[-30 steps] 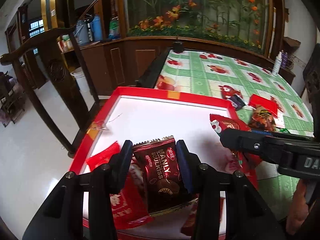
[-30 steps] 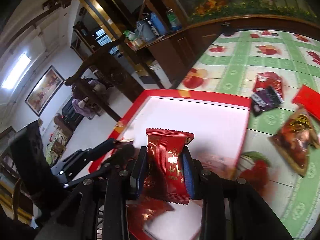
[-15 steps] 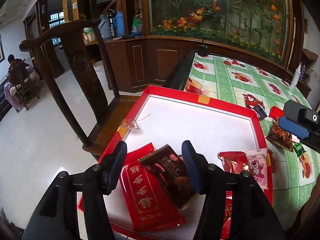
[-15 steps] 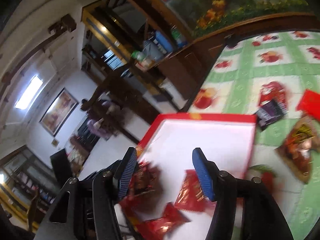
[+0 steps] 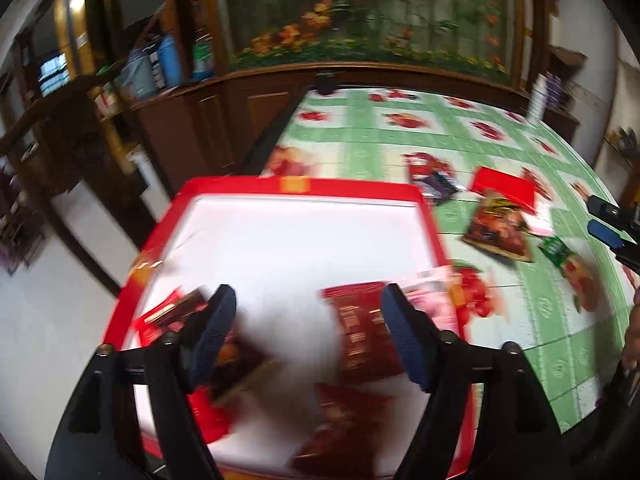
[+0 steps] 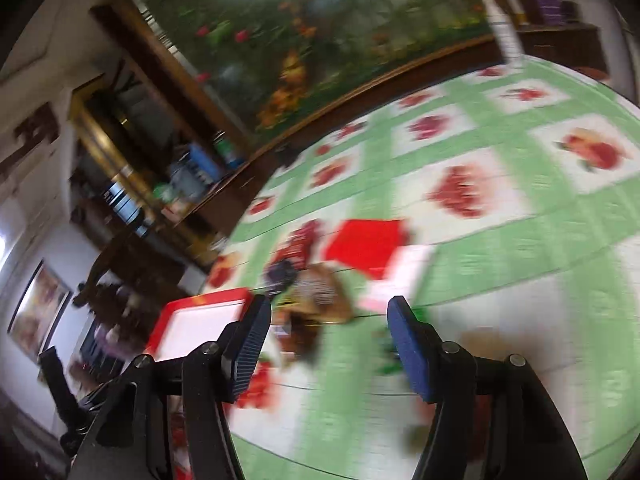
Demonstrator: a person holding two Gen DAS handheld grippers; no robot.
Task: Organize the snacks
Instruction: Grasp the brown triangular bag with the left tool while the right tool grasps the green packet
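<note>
From the left wrist, the left tool hangs over the red tray with its jaws wide and nothing between them; they have just been opening. The brown chocolate packet it was carrying a second ago now lies in the tray's near left corner, on top of a red packet. Another red packet and a pink one lie toward the tray's right side, all blurred. Out on the desk several snacks wait: a brown bag, a flat red packet, a dark small one and a green one.

From the right wrist, the right tool is also spread apart and empty, its jaws having just opened. It has swung off the tray, now only a corner at lower left, and faces the loose snacks: the brown bag sits just ahead between the fingers' line.

So both carried packets look delivered, and the right tool seems headed for the next pickup.
</note>
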